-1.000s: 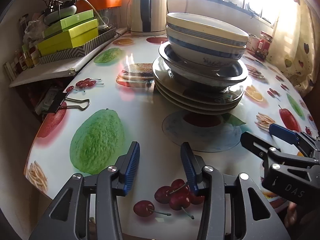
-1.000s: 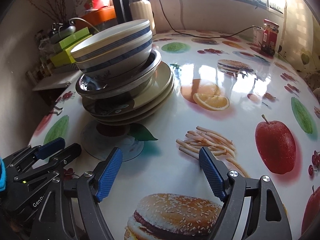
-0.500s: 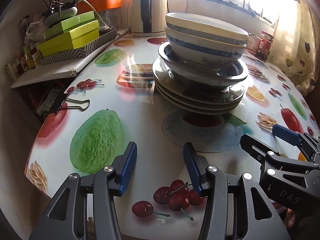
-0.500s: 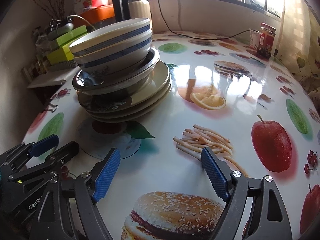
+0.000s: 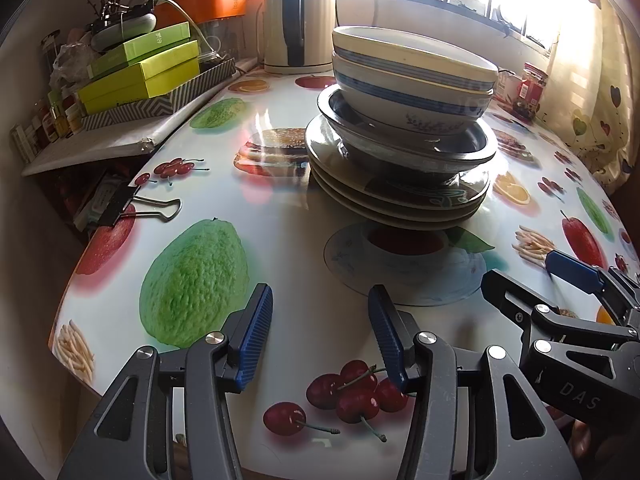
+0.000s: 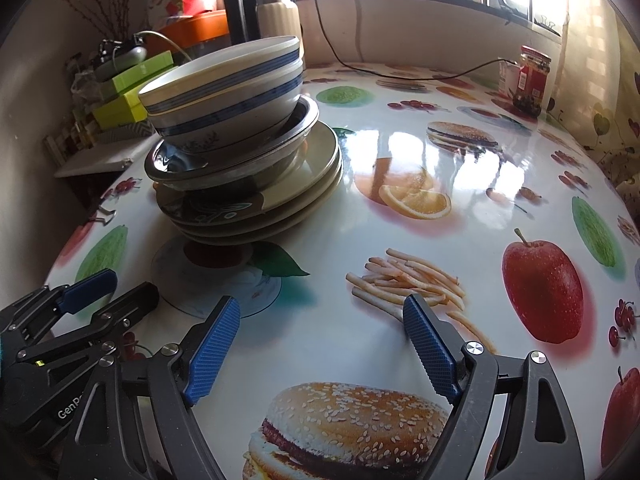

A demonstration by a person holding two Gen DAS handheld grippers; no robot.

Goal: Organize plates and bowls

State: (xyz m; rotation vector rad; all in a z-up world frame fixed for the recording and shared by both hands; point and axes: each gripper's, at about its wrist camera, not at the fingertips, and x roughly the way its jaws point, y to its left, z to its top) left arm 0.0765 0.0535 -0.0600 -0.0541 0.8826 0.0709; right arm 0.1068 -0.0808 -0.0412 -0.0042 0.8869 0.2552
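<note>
On the far left of the left wrist view, a side shelf carries stacked lime-green boxes (image 5: 138, 74), and a black binder clip (image 5: 132, 204) is clamped on the edge of the table (image 5: 280, 240) just below it. That table wears a glossy cloth printed with fruit, fries and burgers. Behind the crockery stands a cream electric kettle (image 5: 298, 20) with a dark handle.

Toward the middle sits the single pile of dishes: three or so flat plates (image 5: 396, 204) at the bottom, a dark shallow metal basin (image 5: 408, 152) resting on them, and two nested blue-striped bowls (image 5: 412, 80) on top, tilted a little. The pile stands well apart from both tools.

Near the bottom edge, the left gripper (image 5: 320, 332) hangs over printed cherries with its jaws parted and nothing between them; they have just been opening a little further. To its right, the right gripper (image 6: 320, 340) is spread wider, likewise empty, over the printed burger and fries. Far right, by the curtain, a red-labelled jar (image 6: 532, 80) stands near the wall.
</note>
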